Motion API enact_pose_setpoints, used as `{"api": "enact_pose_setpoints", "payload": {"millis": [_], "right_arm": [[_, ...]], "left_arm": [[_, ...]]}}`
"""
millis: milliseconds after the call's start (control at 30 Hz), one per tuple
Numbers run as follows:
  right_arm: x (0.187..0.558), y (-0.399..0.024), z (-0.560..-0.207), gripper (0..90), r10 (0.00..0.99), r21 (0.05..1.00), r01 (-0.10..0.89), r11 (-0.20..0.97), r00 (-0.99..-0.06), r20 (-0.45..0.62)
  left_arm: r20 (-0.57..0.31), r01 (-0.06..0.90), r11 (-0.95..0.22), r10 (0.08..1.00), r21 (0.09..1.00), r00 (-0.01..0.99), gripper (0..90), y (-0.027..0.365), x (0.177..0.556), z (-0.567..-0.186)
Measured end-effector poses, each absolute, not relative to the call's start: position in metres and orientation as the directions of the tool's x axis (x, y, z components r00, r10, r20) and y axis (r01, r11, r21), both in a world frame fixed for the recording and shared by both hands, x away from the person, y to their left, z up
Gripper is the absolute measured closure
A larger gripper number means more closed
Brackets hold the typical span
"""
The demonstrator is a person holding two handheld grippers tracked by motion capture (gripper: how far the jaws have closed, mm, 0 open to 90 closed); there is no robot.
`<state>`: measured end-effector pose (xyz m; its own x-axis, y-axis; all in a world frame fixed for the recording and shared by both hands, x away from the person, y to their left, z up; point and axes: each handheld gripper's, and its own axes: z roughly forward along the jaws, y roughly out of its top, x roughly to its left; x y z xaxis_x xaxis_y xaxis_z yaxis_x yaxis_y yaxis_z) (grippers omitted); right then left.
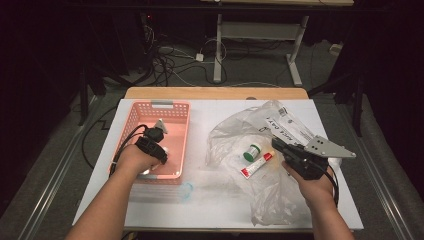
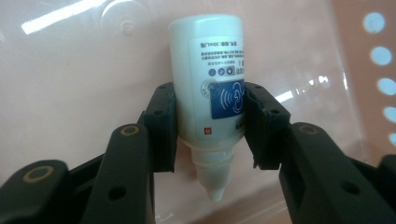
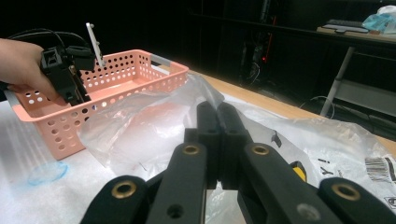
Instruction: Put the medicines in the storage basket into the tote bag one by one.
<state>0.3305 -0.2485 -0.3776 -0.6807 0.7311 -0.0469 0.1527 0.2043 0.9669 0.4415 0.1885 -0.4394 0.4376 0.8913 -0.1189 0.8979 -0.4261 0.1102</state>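
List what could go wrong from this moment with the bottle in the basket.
The left gripper has its fingers around the smooth white dropper bottle low near the nozzle, so it may slip or tip. Working inside the pink basket, the gripper could catch the wall.

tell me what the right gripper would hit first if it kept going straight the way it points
Most likely the crumpled clear plastic bag lying just past its shut jaws. The right gripper points across it toward the pink basket beyond, though depth is hard to judge.
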Motion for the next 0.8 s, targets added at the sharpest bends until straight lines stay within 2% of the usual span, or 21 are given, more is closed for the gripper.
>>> {"api": "enact_pose_setpoints", "payload": {"millis": [100,433,800], "right_arm": [[0.33,-0.248,-0.377,90.0,0.731,0.967,0.152,0.204,-0.681,-0.047],[0.33,-0.249,-0.377,90.0,0.735,0.968,0.155,0.198,-0.677,-0.042],[0.33,-0.248,-0.377,90.0,0.73,0.968,0.15,0.203,-0.682,-0.047]], "left_arm": [[-0.114,0.889,-0.438,0.884,0.134,0.453,58.1,0.188,0.44,-0.437],[-0.138,0.838,-0.43,0.858,0.336,0.495,58.2,0.19,0.424,-0.419],[-0.102,0.735,-0.402,0.839,0.546,0.534,58.2,0.196,0.392,-0.405]]}}
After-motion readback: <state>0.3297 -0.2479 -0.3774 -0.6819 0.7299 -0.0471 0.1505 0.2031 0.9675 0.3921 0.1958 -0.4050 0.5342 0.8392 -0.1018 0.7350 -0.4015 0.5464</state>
